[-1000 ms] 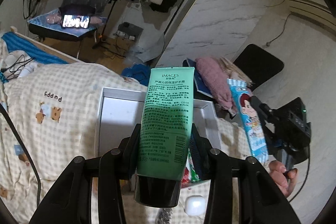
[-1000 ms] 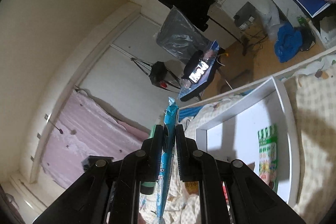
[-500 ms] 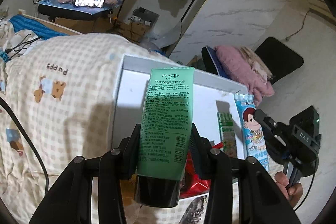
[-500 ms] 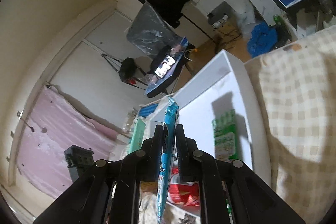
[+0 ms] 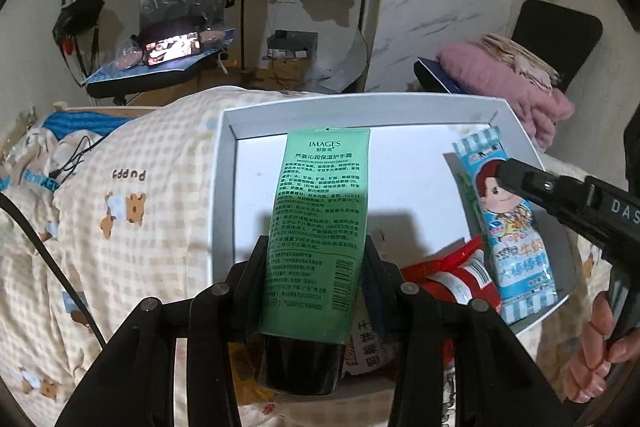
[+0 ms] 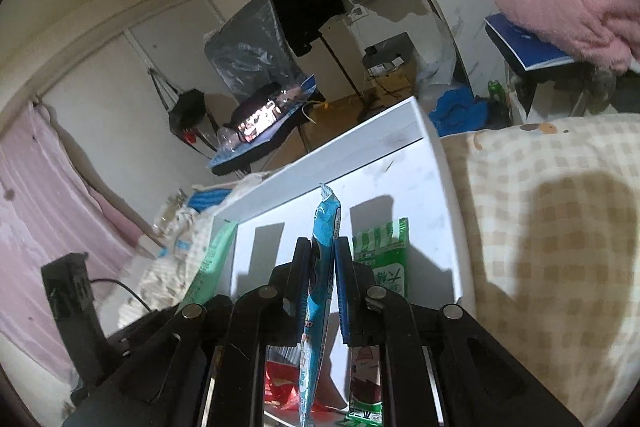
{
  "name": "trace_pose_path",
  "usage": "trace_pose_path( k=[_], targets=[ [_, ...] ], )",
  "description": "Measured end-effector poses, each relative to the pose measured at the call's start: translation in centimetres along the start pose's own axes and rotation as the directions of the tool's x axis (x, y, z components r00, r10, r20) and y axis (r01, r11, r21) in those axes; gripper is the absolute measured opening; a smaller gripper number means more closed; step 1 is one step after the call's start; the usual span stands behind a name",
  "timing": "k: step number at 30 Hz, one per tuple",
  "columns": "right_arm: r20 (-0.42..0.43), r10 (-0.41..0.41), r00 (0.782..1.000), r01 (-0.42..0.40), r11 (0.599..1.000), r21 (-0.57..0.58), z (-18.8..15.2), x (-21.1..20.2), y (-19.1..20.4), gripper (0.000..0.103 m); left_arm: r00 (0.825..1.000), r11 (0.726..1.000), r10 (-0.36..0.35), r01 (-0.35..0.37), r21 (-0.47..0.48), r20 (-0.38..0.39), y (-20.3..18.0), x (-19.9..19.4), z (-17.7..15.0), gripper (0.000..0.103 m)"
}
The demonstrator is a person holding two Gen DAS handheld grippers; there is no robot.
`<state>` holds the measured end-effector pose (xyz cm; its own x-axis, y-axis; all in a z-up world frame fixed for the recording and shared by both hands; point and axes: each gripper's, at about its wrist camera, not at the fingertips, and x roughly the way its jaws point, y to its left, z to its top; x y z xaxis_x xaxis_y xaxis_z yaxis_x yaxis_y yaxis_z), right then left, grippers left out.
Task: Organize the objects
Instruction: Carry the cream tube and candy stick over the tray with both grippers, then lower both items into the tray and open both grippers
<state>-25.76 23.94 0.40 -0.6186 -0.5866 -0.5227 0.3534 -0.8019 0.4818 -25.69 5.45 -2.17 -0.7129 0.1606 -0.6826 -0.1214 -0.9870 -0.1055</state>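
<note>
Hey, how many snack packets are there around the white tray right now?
3 clearly: a blue packet held in the right gripper, a green packet lying in the white tray, and a red packet at its near edge. More may be hidden.

A tray [image 5: 228, 187] lies on the bed [image 5: 132, 211], on its quilt. The left tongs [image 5: 316, 267] hold a tube [image 5: 320, 211] above the tray's near left part; to its right the right tongs [image 6: 322, 267] hold a snack packet [image 5: 508, 223] above the tray's right side. A green packet [image 6: 382, 259] lies in the tray by its right wall, and a red packet [image 5: 452, 267] at its near edge. Behind the bed a lit screen [image 5: 172, 45] rests on a stand.
</note>
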Motion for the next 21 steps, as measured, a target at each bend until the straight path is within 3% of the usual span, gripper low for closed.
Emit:
trace_pose_path(
  k=[9,11,17,18,19,20,21],
  targets=[
    [0.012,-0.094,0.996,0.094,0.992,-0.086,-0.7,0.8,1.1,0.014,0.999,0.997,0.031,-0.030,0.065,-0.015,-1.5,0.5,-0.4,0.048],
    [0.019,-0.093,0.995,0.095,0.992,-0.088,-0.7,0.8,1.1,0.014,1.000,0.998,0.025,-0.025,0.052,-0.006,-1.3,0.2,-0.3,0.061],
    [0.058,-0.065,0.996,0.071,0.993,-0.091,-0.4,-0.4,1.4,0.016,0.999,1.000,0.015,-0.017,0.025,0.050,-0.6,-1.4,0.1,0.073],
    [0.058,-0.058,0.997,0.063,0.994,-0.088,-0.3,-0.6,1.5,0.034,0.998,1.000,0.015,-0.017,0.022,0.060,-0.6,-1.7,0.1,0.073],
    [0.069,-0.052,0.996,0.058,0.995,-0.086,-0.2,-0.9,1.7,0.068,0.997,1.000,0.014,-0.015,0.018,0.072,-0.5,-2.1,0.2,0.073],
    [0.105,-0.040,0.994,0.050,0.994,-0.093,-0.1,-1.6,2.0,0.081,0.996,1.000,0.009,-0.010,0.014,0.090,-0.4,-2.6,0.3,0.074],
    [0.132,-0.029,0.991,0.043,0.994,-0.104,-0.1,-2.2,2.3,0.087,0.995,1.000,0.002,-0.003,0.011,0.104,-0.4,-3.1,0.4,0.075]
  ],
)
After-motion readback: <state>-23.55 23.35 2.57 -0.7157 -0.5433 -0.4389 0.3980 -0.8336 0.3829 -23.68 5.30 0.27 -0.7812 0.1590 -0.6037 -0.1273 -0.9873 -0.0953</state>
